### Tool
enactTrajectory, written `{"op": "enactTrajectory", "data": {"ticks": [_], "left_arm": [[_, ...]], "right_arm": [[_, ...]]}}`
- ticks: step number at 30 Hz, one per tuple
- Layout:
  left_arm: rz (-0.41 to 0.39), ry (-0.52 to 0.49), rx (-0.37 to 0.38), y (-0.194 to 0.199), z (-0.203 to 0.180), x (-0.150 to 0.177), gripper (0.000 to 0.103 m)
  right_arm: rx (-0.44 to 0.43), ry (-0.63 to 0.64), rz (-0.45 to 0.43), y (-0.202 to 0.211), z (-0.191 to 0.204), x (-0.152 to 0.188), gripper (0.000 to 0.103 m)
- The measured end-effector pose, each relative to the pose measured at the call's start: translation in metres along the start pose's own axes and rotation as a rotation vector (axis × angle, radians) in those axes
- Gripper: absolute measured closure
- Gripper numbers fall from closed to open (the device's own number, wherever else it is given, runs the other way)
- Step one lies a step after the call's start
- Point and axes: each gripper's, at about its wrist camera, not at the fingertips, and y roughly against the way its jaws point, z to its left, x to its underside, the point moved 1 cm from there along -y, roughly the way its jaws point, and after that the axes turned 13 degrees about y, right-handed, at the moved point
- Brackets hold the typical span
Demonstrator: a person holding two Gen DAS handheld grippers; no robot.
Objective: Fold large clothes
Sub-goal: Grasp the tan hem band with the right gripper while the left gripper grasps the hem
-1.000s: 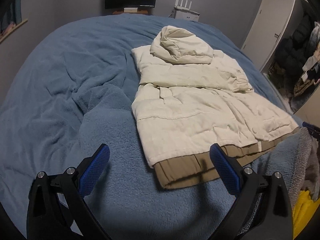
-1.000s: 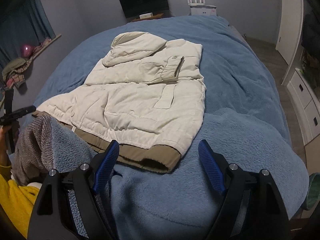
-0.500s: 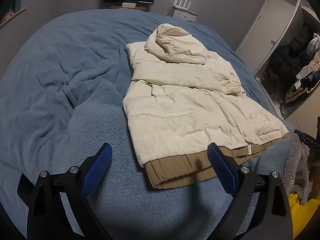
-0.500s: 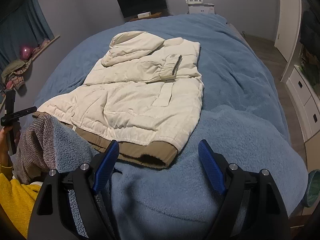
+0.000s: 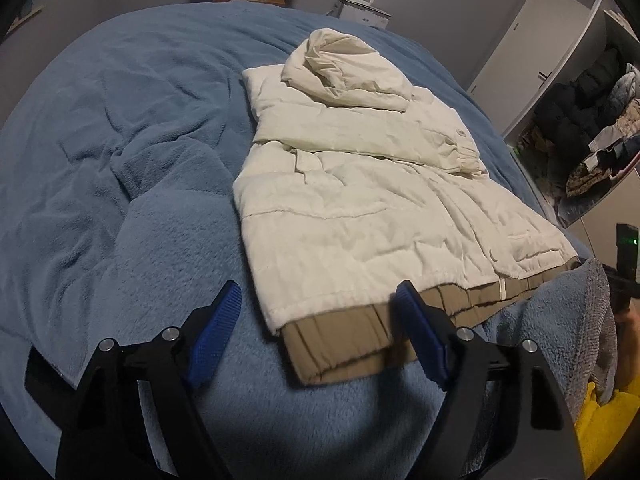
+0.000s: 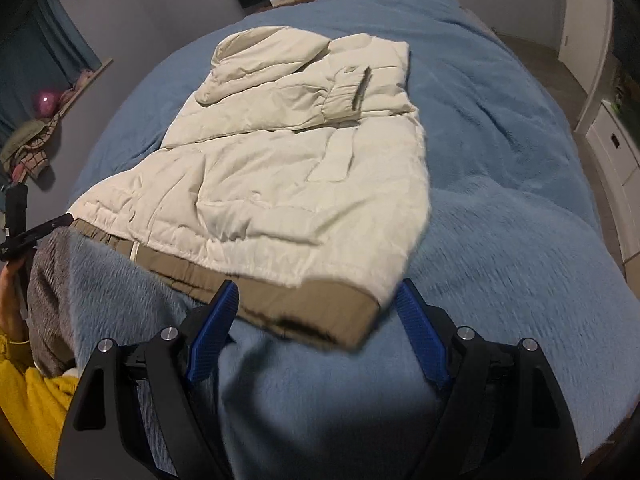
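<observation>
The jacket (image 5: 360, 208) is lying flat on the bed (image 5: 120, 160), cream shell up, hood (image 5: 344, 68) bunched at the far end and both sleeves already folded in across the chest, with the tan hem band (image 5: 352, 340) sticking out at the near edge. What's changed over the last second is mostly me: I've brought both grippers in lower and closer to that hem. A second ago the tan band sat well ahead of the fingers in both views, and now it fills the gap. The left gripper (image 5: 318, 320) is wide open with the left hem corner lined up right between its blue pads (image 5: 212, 336), and the right gripper (image 6: 316, 316) is also wide open, straddling the right hem corner (image 6: 344, 320). Neither one is gripping anything yet, and I can't tell for sure whether the pads are touching cloth or just hovering above it. The right view is a bit smeared, so that side is probably moving faster. The jacket itself hasn't shifted at all, same creases, same sleeve cuff (image 6: 352, 92) position. To me this reads as the setup for the next fold: pinch both bottom corners and carry the hem up toward the hood to halve the length. The thing I'd watch is the puffy fill, since a shallow pinch might catch only the tan band and let the top layer slide. The fuzzy blanket could get caught too.
</observation>
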Motion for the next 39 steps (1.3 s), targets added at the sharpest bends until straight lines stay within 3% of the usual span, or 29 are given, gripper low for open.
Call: {"op": "enactTrajectory", "data": {"ticks": [2, 4, 5, 9, 11, 13, 22, 27, 32, 39], "left_arm": [[0.003, 0.007, 0.009, -0.004, 0.0, -0.003, 0.027], [0.005, 0.011, 0.028, -0.004, 0.001, -0.006, 0.034], [0.002, 0.001, 0.032, -0.002, 0.001, -0.006, 0.043], [-0.007, -0.031, 0.04, 0.004, 0.004, -0.002, 0.063], [-0.017, -0.003, 0.073, 0.005, 0.009, -0.007, 0.077], [-0.026, 0.034, 0.117, 0.005, 0.012, -0.02, 0.084], [-0.168, 0.031, 0.177, 0.002, -0.007, -0.121, 0.089], [-0.255, 0.058, 0.176, -0.011, -0.015, -0.181, 0.089], [-0.366, 0.124, 0.117, -0.045, -0.022, -0.238, 0.089], [-0.418, 0.247, 0.042, -0.114, -0.008, -0.287, 0.089]], "right_arm": [[-0.014, 0.003, -0.004, -0.008, -0.003, -0.011, 0.029], [-0.003, 0.002, 0.001, -0.014, -0.006, -0.018, 0.05], [0.003, 0.005, 0.006, -0.016, -0.007, -0.019, 0.056], [0.023, 0.063, 0.015, -0.012, -0.001, -0.015, 0.075], [0.039, 0.079, -0.008, -0.008, 0.001, -0.015, 0.081], [0.044, 0.087, -0.042, -0.004, 0.001, -0.023, 0.088], [0.105, 0.133, -0.235, 0.016, -0.013, -0.118, 0.091], [0.126, 0.057, -0.336, 0.01, -0.045, -0.178, 0.091], [0.161, -0.041, -0.407, -0.017, -0.079, -0.234, 0.091], [0.24, -0.151, -0.44, -0.08, -0.117, -0.286, 0.091]]}}
